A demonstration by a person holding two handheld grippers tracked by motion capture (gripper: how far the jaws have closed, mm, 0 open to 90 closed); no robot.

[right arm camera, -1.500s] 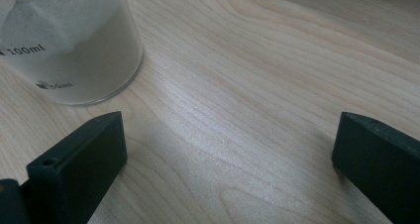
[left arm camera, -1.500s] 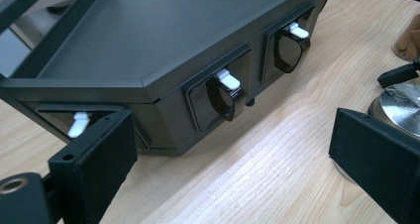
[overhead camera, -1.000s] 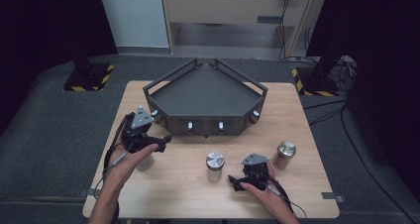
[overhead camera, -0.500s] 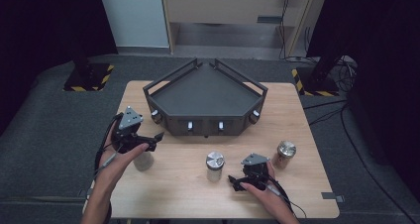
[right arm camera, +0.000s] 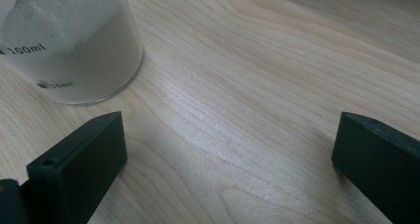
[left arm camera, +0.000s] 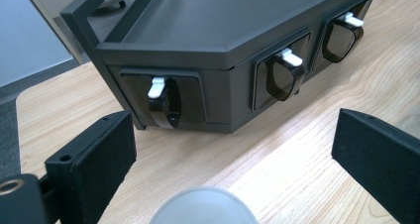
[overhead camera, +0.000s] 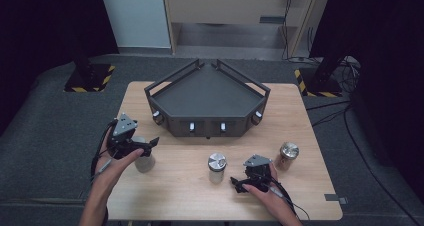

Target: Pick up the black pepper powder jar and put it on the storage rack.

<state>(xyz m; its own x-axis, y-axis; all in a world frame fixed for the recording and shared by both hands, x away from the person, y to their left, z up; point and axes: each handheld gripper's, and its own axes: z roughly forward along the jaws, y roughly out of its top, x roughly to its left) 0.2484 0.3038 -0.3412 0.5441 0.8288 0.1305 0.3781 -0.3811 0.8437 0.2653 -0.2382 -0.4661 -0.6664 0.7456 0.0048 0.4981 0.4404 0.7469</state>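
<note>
A dark grey angular tray-console (overhead camera: 210, 93) stands at the table's middle back, with lever knobs (left arm camera: 166, 102) along its front. Three small jars stand in front of it: a frosted one (overhead camera: 144, 161) at left, a metal-lidded one (overhead camera: 217, 166) in the middle, a brownish metal-lidded one (overhead camera: 286, 154) at right. My left gripper (overhead camera: 150, 145) hovers open just above the frosted jar (left arm camera: 204, 208), facing the console; open left gripper (left arm camera: 237, 154). My right gripper (overhead camera: 236, 183) rests low on the wood, open, pointing left at the middle jar (right arm camera: 69, 45), which bears a 100ml mark; open right gripper (right arm camera: 233, 154).
The wooden table (overhead camera: 320, 131) sits on grey floor mats. Bare wood (right arm camera: 257, 85) lies between my right jaws. The table's left edge is close to my left hand (overhead camera: 112, 168). Cables trail from both grippers.
My left gripper has drifted left, away from the console's front, uncovering more of the frosted jar beneath it. The right gripper and the jars have stayed put.
</note>
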